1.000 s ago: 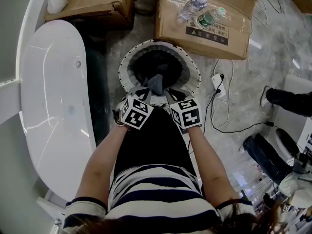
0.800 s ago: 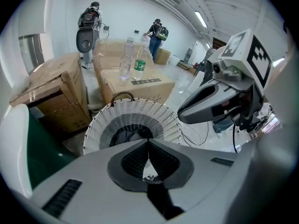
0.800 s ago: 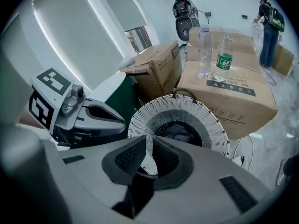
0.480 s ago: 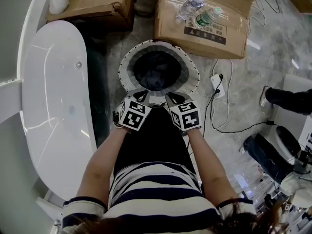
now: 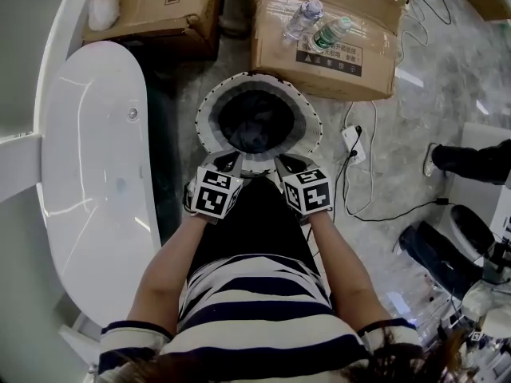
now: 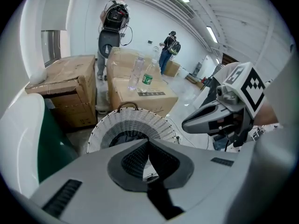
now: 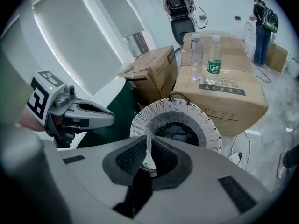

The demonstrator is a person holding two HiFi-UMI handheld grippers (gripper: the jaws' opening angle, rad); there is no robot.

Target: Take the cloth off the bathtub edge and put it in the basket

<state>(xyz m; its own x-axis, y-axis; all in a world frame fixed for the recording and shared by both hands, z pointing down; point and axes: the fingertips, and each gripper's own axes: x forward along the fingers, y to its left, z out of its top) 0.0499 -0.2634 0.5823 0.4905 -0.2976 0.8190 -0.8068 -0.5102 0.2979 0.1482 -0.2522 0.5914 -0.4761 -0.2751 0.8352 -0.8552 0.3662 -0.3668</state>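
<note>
The dark grey cloth [image 5: 257, 126] lies crumpled at the bottom of the round white wicker basket [image 5: 209, 110]; it also shows inside the basket in the right gripper view [image 7: 176, 133]. The left gripper [image 5: 231, 159] and the right gripper [image 5: 283, 162] hover side by side just over the basket's near rim, pointing steeply down, apart from the cloth. The left gripper [image 6: 148, 141] has its pads pressed together with nothing in them. On the right gripper [image 7: 149, 139] the pads stand all but together, only a thin slit between, holding nothing. The white bathtub [image 5: 88, 174] is at the left, its edge bare.
A cardboard box [image 5: 327, 46] behind the basket carries two plastic bottles [image 5: 303, 18]. Another box [image 5: 152, 6] stands at the back left. A power strip with cables [image 5: 353, 138] lies right of the basket. People stand far off in the gripper views.
One second ago the cloth hung at the two grippers over the basket's near rim; it has since dropped into the basket. Both grippers have risen and drawn back slightly.
</note>
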